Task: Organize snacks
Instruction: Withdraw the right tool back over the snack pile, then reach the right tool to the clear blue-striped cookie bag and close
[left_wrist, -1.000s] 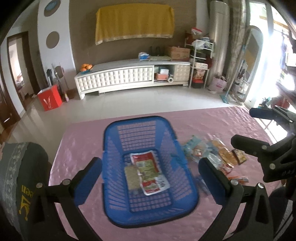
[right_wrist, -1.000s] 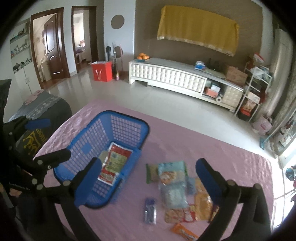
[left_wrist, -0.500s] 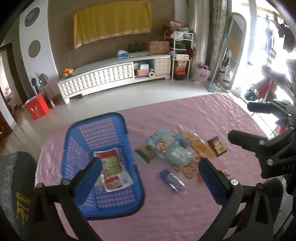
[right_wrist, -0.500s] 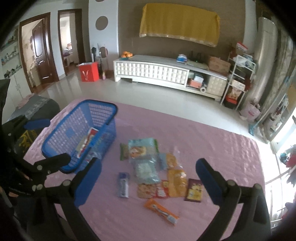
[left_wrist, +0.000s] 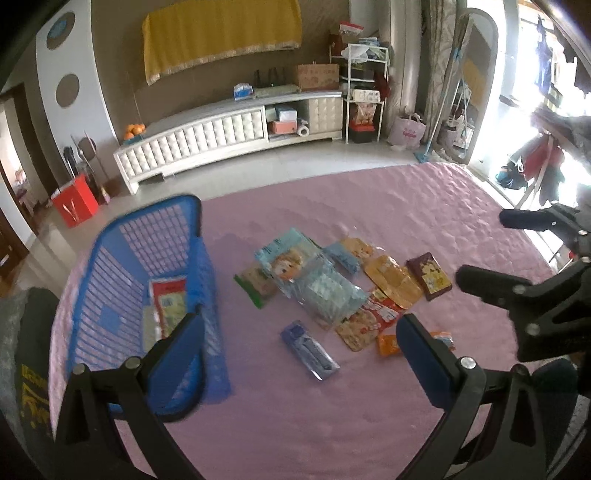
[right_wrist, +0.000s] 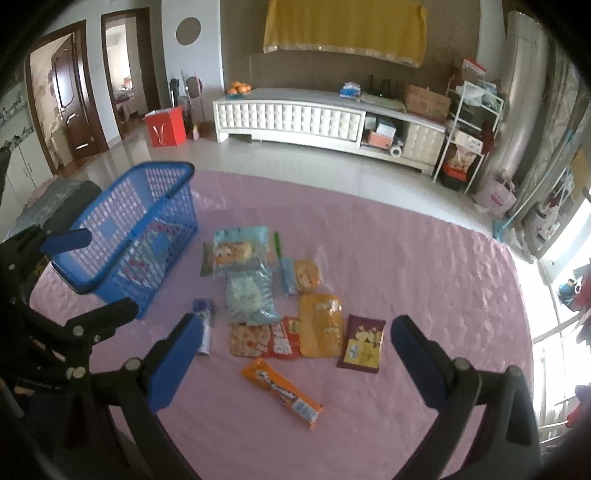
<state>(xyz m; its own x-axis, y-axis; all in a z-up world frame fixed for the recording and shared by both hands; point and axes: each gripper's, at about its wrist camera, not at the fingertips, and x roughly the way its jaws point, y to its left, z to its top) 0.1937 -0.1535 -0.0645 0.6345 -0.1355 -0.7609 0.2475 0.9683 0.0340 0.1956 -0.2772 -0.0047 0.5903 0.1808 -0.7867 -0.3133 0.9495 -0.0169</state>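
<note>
A blue basket (left_wrist: 147, 295) stands on the pink table (left_wrist: 369, 406) and serves as the landmark. Inside it lies a red and green packet (left_wrist: 170, 306). To the right of the basket, a cluster of snacks (right_wrist: 266, 291) is spread flat on the table: a light blue bag with a cartoon face (right_wrist: 240, 251) lies nearest the basket, a small blue packet (right_wrist: 203, 321) lies below it, a yellow pouch (right_wrist: 319, 325) and a dark maroon packet (right_wrist: 362, 347) lie farther right, and an orange bar (right_wrist: 282, 391) lies nearest the cameras. The left gripper (left_wrist: 299, 354) hangs above the table beside the basket, its jaws spread wide and holding nothing. The right gripper (right_wrist: 291, 354) hangs over the snacks, likewise wide apart and empty.
</note>
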